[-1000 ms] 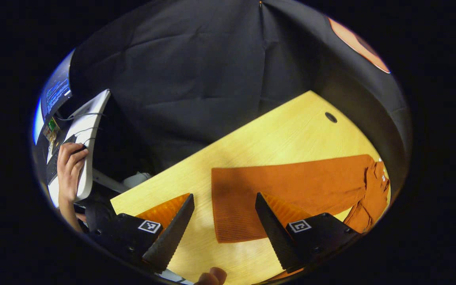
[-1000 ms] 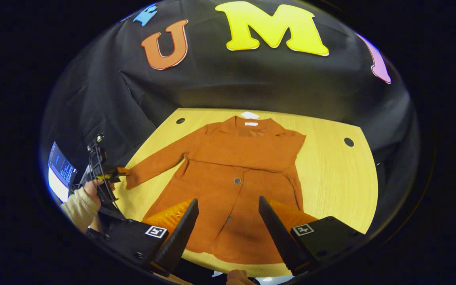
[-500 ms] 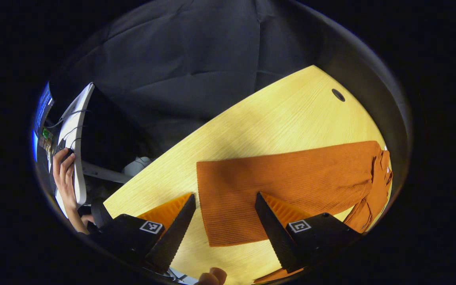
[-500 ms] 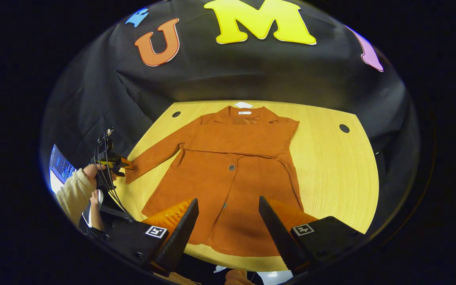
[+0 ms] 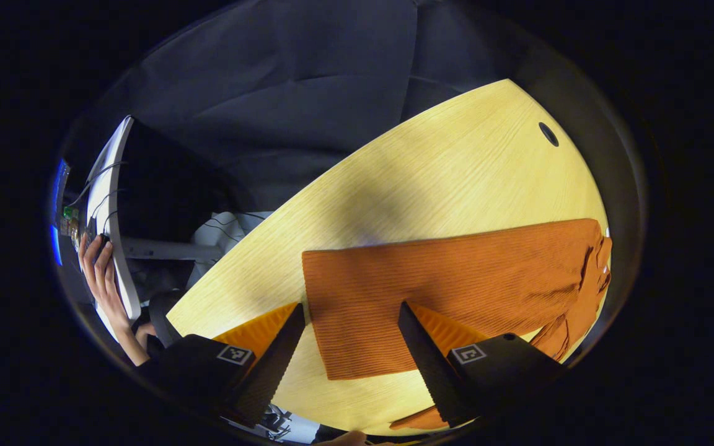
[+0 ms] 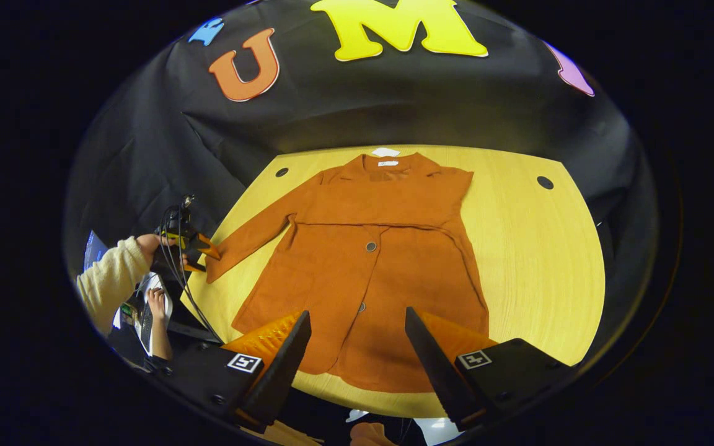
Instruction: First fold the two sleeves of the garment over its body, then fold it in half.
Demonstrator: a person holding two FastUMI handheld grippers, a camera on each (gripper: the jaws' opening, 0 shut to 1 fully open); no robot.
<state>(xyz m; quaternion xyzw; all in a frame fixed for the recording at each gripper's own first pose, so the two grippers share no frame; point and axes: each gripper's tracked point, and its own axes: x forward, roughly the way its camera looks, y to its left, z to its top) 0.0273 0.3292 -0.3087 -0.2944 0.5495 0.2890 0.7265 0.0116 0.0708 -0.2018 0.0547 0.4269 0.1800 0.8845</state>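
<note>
Your coat (image 6: 369, 260) lies flat on the table (image 6: 537, 248), collar toward the wall, one sleeve (image 5: 431, 291) stretched out to the side, the other already over the body. Your left gripper (image 5: 351, 347) hovers at that sleeve's cuff, fingers spread wide with the cuff between them, nothing pinched. Your right gripper (image 6: 357, 353) hangs above the hem, fingers apart too, holding nothing.

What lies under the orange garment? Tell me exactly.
The orange garment lies flat on the yellow wooden table, bare wood showing all round it. Whatever sits beneath the cloth is covered and cannot be seen.
</note>
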